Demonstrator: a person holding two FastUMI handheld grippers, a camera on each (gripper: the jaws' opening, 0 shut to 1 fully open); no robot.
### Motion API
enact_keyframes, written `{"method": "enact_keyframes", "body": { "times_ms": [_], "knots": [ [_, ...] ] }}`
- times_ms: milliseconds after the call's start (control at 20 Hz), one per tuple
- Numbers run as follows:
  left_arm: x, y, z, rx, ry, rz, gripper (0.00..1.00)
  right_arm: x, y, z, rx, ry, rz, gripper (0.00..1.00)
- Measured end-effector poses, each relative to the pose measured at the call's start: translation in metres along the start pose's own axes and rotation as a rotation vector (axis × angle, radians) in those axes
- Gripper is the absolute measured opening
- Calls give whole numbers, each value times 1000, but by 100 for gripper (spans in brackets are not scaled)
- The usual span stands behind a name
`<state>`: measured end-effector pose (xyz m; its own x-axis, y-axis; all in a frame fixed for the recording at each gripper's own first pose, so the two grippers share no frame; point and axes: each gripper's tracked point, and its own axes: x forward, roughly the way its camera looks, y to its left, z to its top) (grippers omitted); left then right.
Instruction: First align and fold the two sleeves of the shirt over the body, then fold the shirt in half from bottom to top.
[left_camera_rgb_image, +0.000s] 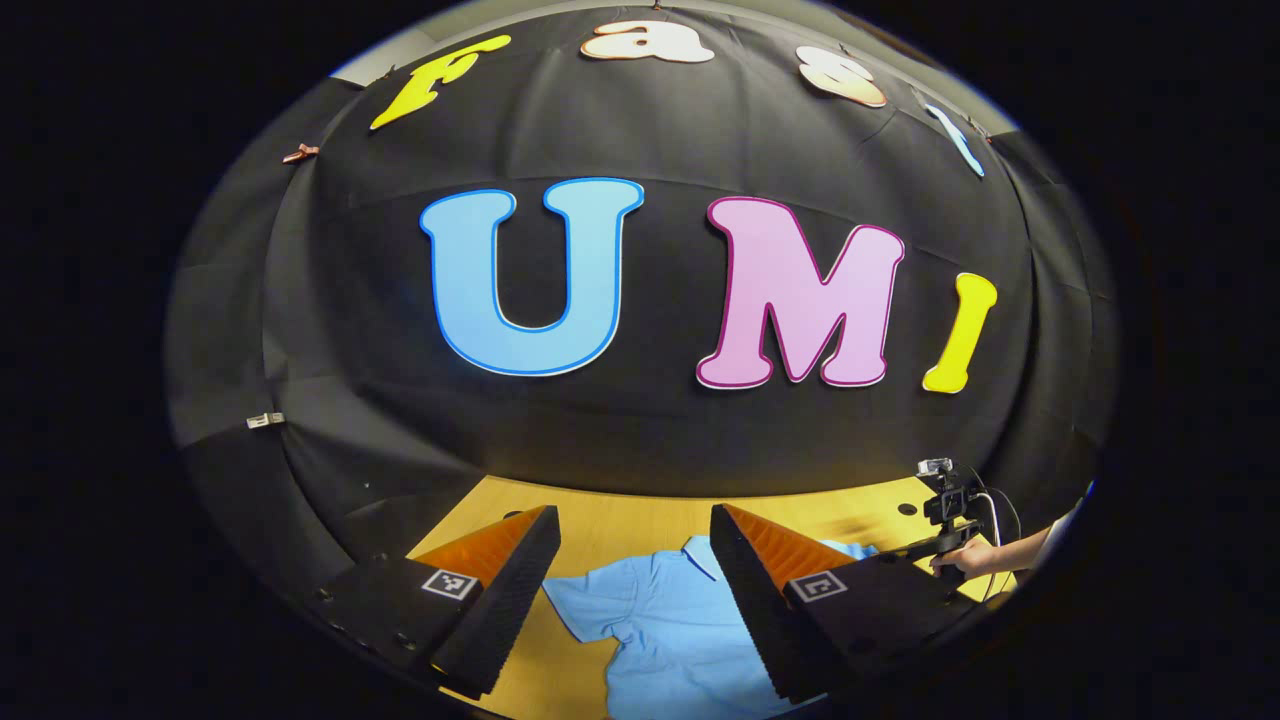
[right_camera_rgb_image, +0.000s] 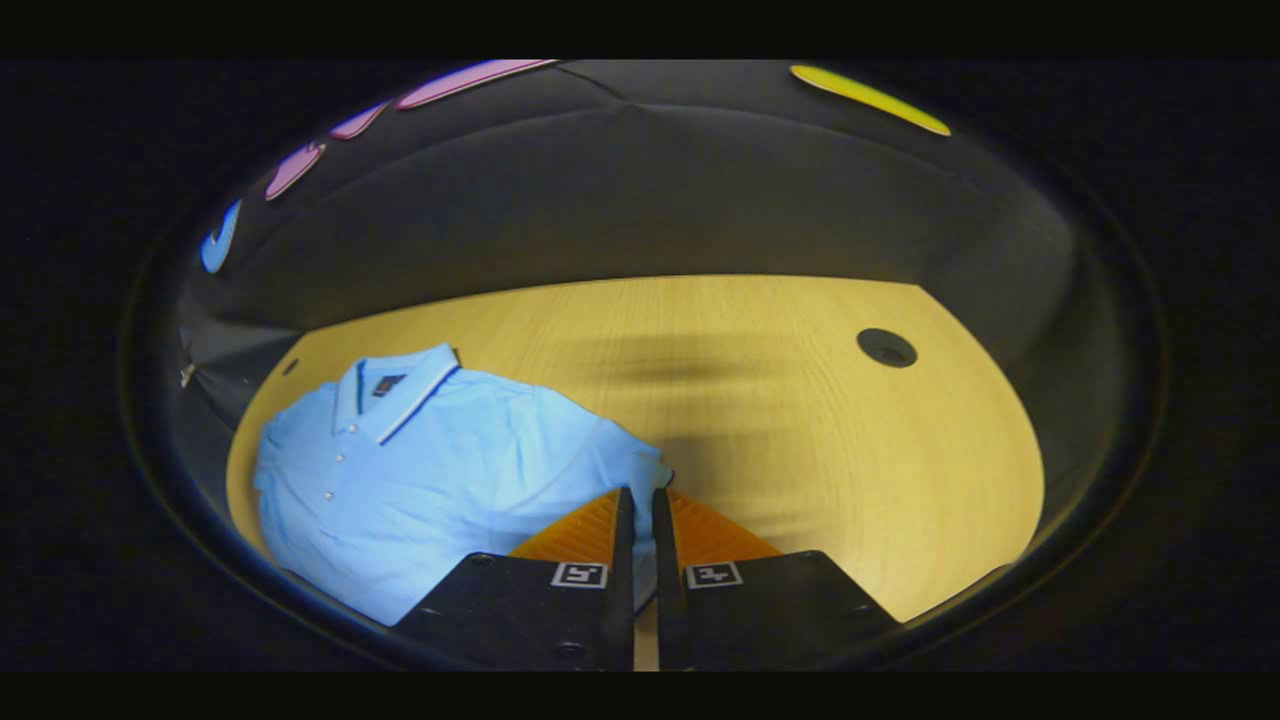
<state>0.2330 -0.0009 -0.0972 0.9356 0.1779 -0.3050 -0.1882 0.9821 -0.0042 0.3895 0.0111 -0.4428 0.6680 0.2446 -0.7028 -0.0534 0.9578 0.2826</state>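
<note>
A light blue polo shirt lies face up on the yellow wooden table, collar toward the far wall. My right gripper is shut on the edge of the shirt's sleeve, and blue cloth shows in the thin gap between its fingers. In the left gripper view the shirt lies below and between the fingers of my left gripper. That gripper hangs open and wide above the shirt with nothing in it. A hand holds the other gripper's body at the shirt's far side.
A round dark hole sits in the tabletop at the far right, and a smaller one lies near the far left corner. Black cloth walls close the table in behind and at the sides. Bare wood stretches to the right of the shirt.
</note>
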Motion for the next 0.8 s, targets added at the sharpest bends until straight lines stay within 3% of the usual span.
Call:
{"method": "enact_keyframes", "body": {
  "times_ms": [100, 300, 600, 750, 800],
  "knots": [
    [-7, 12, 1, -20, -4, 16, 97, -12, 25, 30, 4, -94, 60, 11],
    [-11, 24, -5, -66, -1, 36, 97, -25, 94, 36, -37, -103, 189, 7],
    [8, 38, -47, -88, 72, 33, 97, 1, 109, -17, -219, 28, 151, 7],
    [28, 48, -81, -103, 141, 33, 97, 6, 109, -22, -217, 39, 136, 8],
    [35, 50, -91, -110, 161, 34, 97, 3, 111, -21, -200, 35, 146, 27]
  ]
}}
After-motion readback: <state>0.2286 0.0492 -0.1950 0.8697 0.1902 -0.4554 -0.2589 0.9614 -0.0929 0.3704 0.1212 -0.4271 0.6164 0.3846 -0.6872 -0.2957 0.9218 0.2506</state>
